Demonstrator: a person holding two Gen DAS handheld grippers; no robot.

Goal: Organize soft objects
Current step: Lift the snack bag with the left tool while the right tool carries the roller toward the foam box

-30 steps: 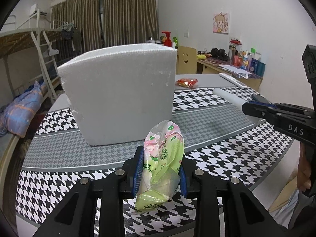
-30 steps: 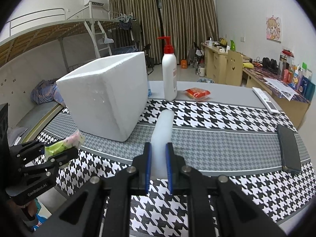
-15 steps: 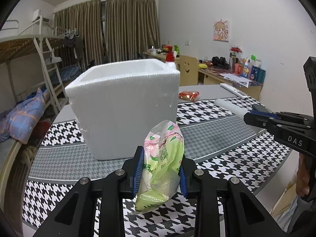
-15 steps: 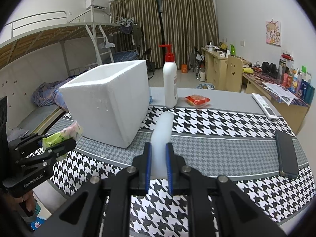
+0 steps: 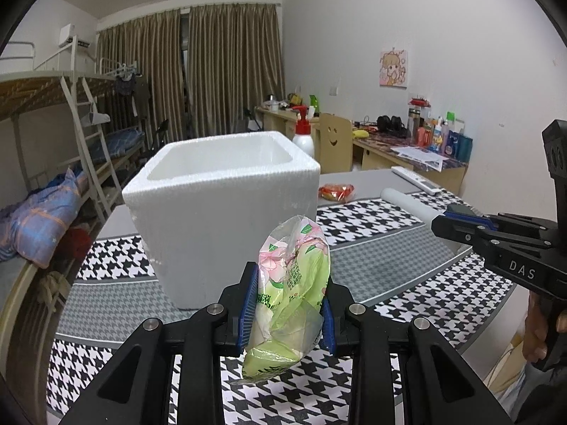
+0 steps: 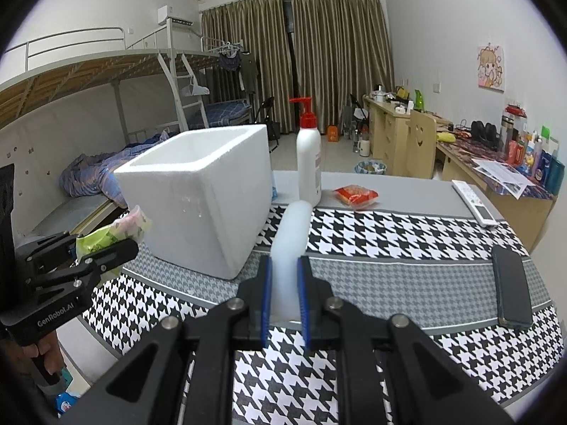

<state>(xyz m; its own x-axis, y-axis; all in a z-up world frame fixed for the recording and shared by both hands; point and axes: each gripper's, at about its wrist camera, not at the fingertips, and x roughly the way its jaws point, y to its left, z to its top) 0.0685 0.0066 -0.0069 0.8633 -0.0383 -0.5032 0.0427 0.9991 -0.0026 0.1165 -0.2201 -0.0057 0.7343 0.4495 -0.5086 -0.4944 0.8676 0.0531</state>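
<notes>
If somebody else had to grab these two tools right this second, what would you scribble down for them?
Left hand-held gripper: shut on the green snack bag, held above the table in front of the foam box.
Right hand-held gripper: shut on the white foam roll, which points toward the pump bottle.
Foam box: open-topped, standing on the houndstooth tablecloth; what I can see of its inside is bare.
Done: both soft things are picked up.
Left: probably drop each into the box. The red packet near the bottle may be next.
</notes>
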